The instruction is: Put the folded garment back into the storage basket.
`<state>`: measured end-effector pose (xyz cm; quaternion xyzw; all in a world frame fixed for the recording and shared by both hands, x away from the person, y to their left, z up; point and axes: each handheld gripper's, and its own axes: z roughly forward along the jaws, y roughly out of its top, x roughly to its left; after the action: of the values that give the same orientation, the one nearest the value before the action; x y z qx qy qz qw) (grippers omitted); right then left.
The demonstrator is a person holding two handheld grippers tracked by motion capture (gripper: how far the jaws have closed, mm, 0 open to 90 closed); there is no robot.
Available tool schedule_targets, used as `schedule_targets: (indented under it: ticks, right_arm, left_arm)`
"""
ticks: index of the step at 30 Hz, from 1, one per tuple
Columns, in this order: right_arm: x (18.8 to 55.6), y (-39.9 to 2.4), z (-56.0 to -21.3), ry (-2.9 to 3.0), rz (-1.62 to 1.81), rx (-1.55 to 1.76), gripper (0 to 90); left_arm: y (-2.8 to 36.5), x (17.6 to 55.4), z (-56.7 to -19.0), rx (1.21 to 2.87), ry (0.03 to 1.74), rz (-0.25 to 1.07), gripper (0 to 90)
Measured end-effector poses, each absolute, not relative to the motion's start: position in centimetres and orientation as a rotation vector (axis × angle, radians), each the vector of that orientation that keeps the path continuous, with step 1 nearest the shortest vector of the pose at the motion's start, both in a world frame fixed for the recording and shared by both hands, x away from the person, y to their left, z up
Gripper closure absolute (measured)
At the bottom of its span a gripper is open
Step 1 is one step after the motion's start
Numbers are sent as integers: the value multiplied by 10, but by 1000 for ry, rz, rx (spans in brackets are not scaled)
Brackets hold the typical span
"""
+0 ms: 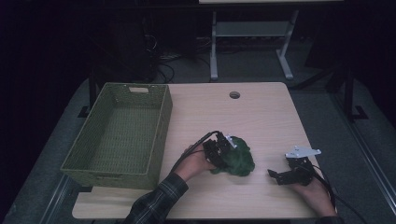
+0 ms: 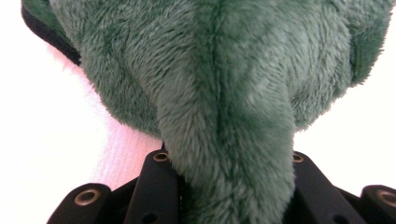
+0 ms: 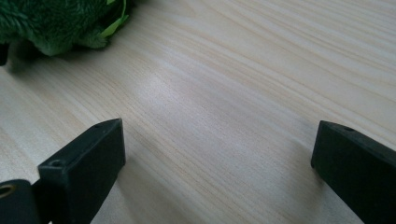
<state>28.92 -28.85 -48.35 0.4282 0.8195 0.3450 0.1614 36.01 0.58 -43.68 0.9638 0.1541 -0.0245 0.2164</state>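
A green plush toy (image 1: 237, 156) lies on the light wooden table (image 1: 261, 116), a little right of the table's middle and toward the near edge. Its fur is deep green and shaggy; in the left gripper view a thick, seamed fold of the plush toy (image 2: 224, 116) runs straight down between the two black jaws, which flank it closely on both sides. The left gripper (image 1: 219, 150) comes at the toy from its left side, its cable looping back over the person's left hand (image 1: 196, 163), whose plaid sleeve (image 1: 156, 200) enters from the bottom edge. The jaws are clenched on the plush, grasping the fold of fur between them.

In the right gripper view a corner of the plush toy (image 3: 56, 21) shows at the upper left, with a bright green tag or ribbon at its edge, well apart from that gripper's jaws. The right gripper (image 1: 280, 176) rests near the table's right front corner, held by the person's right hand (image 1: 317, 193), its grey three-cornered plate on top. Its jaws stand wide apart with only bare wood between them.

To the left, an olive-green woven basket (image 1: 161, 123) sits on the table's left side, apart from the toy. A round cable hole (image 1: 235, 95) marks the far edge of the tabletop.
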Motion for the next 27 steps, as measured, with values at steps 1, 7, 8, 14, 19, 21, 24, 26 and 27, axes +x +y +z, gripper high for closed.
schedule_targets:
  ticks: [1, 7, 8, 14, 19, 21, 24, 26, 27]
  right_arm:
    - [289, -288, -484, 2339, 985, 1223, 24]
    - [289, -288, -484, 2339, 985, 1223, 24]
    - [289, -288, -484, 2339, 985, 1223, 24]
    - [289, -288, -484, 2339, 985, 1222, 24]
    - [289, -288, -484, 2339, 985, 1222, 24]
    - [289, -288, -484, 2339, 985, 1223, 24]
    - [289, -288, -484, 2339, 985, 1222, 24]
    - [289, -288, -484, 2339, 985, 1223, 24]
    - [289, -288, -484, 2339, 985, 1223, 24]
  left_arm:
    - [6, 360, -436, 2668, 429, -74, 707]
    - [14, 362, -421, 2622, 459, -94, 706]
    - [15, 362, -418, 2615, 462, -93, 706]
    - [22, 360, -396, 2569, 459, -95, 701]
    - [30, 359, -378, 2540, 451, -87, 700]
    - [34, 359, -372, 2529, 453, -78, 699]
    - [40, 360, -362, 2506, 452, -69, 695]
    - [45, 361, -357, 2491, 455, -70, 694]
    - [47, 361, -354, 2487, 458, -65, 693]
